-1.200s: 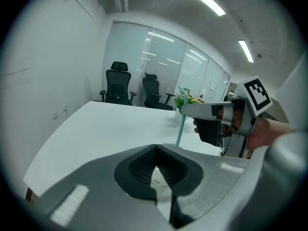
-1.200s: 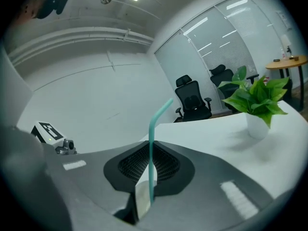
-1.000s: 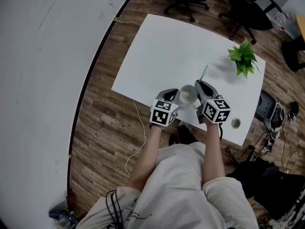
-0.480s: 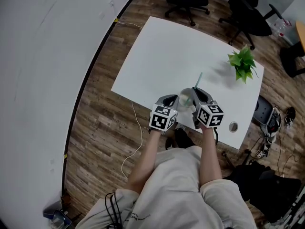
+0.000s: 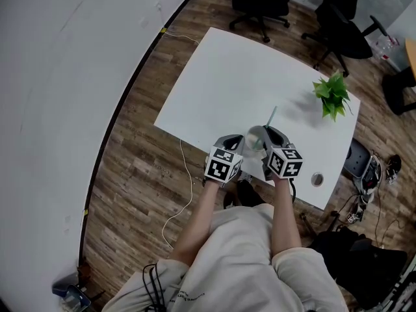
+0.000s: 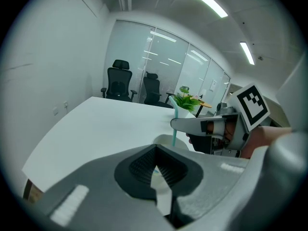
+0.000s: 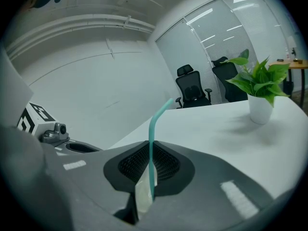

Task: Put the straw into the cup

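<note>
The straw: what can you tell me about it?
The straw is thin, teal and plastic-looking, with a bent top. It stands nearly upright, pinched between the shut jaws of the right tongs. In the left gripper view its lower end drops to the mouth of the cup.

The teal bendy straw point(image 7: 151, 143) stands upright, pinched in the right tongs point(image 7: 147, 177). Its lower end dips into the pale cup point(image 5: 255, 142), which the left tongs point(image 6: 156, 177) grip.
</note>
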A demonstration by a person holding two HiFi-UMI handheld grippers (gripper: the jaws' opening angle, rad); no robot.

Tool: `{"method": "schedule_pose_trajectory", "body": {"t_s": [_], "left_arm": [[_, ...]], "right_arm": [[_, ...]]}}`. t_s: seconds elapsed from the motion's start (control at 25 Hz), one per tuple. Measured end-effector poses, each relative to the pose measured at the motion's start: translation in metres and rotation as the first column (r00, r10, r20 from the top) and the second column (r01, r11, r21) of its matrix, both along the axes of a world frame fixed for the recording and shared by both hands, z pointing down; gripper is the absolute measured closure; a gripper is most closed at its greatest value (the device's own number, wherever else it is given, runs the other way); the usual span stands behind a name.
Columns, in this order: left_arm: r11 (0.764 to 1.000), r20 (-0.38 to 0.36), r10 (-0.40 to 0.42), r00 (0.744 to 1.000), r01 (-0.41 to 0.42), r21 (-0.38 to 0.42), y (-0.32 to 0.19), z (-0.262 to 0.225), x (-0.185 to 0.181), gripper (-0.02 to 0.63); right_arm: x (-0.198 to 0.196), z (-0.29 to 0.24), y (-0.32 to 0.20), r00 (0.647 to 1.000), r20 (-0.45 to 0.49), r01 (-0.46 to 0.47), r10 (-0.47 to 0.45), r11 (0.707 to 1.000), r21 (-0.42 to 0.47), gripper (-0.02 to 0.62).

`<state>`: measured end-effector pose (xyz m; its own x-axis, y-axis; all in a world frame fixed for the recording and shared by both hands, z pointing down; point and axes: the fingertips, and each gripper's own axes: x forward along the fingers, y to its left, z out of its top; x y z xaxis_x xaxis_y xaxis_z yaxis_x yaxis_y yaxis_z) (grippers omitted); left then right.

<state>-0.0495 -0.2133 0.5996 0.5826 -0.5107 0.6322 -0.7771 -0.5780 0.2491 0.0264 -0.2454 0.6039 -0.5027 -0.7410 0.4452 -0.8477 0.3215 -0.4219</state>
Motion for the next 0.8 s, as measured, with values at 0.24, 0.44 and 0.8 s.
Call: {"method": "schedule_pose_trajectory", "body": {"t_s": [0.24,0.44,0.8], "left_arm": [[1.000,-0.009,-0.001,1.000,0.001,0.008,-0.0041,-0.0019,0.0031,0.605],[1.000,-0.006,0.001,1.000,-0.001,-0.004,-0.0023,-0.0005,0.0028,0.606],[1.000,-0.002,0.011,1.000,-0.011,-0.025,0.0027,0.0053,0.0062,0.606]], "right_arm": [[0.0020,0.0013,0.0002,1.000,-0.020,0.009,-0.009,1.000,0.011,0.522],[0.0036,0.0007,-0.0001,0.998,-0.059,0.020,-0.019,1.000,0.015,0.503],[0.0057,0.0076,0.0018,0.996,-0.091,0.019,-0.021,1.000,-0.014,0.469]]}}
